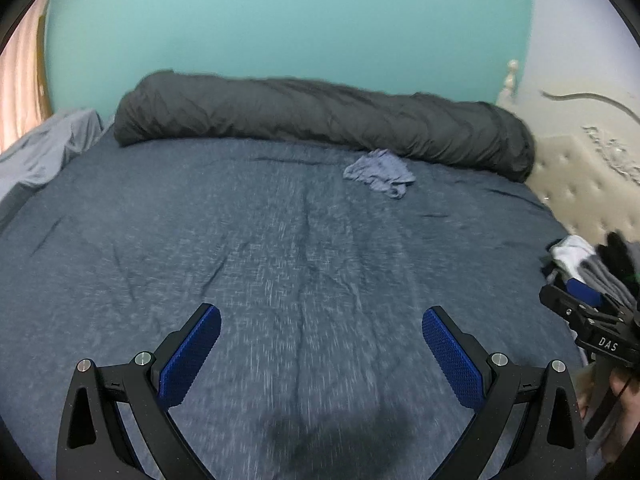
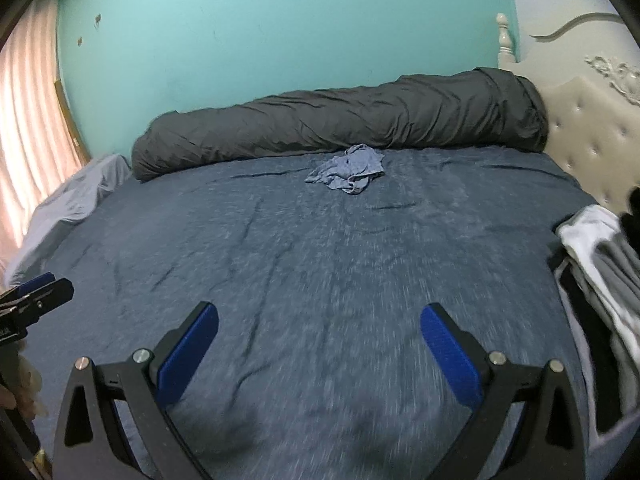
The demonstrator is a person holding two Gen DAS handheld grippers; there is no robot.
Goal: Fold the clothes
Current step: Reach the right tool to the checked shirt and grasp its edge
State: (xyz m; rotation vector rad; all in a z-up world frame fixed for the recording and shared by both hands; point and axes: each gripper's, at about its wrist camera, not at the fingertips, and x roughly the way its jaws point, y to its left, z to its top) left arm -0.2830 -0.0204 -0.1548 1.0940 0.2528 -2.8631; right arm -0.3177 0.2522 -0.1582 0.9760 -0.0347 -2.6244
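A small crumpled light-blue garment (image 1: 380, 174) (image 2: 348, 170) lies far back on the blue bed sheet (image 1: 280, 240) (image 2: 320, 248), just in front of the rolled dark grey duvet. My left gripper (image 1: 320, 316) hovers open above the near part of the bed, nothing between its blue pads. My right gripper (image 2: 318, 314) is also open and empty, level with the left one. A pile of grey, white and black clothes (image 1: 588, 264) (image 2: 600, 264) sits at the bed's right edge. Both views are motion-blurred.
The rolled dark grey duvet (image 1: 320, 120) (image 2: 340, 120) runs along the teal wall. A light grey sheet (image 1: 44, 148) (image 2: 76, 196) bunches at the left edge by pink curtains (image 2: 28, 120). A cream tufted headboard (image 1: 580, 184) (image 2: 592, 136) stands on the right.
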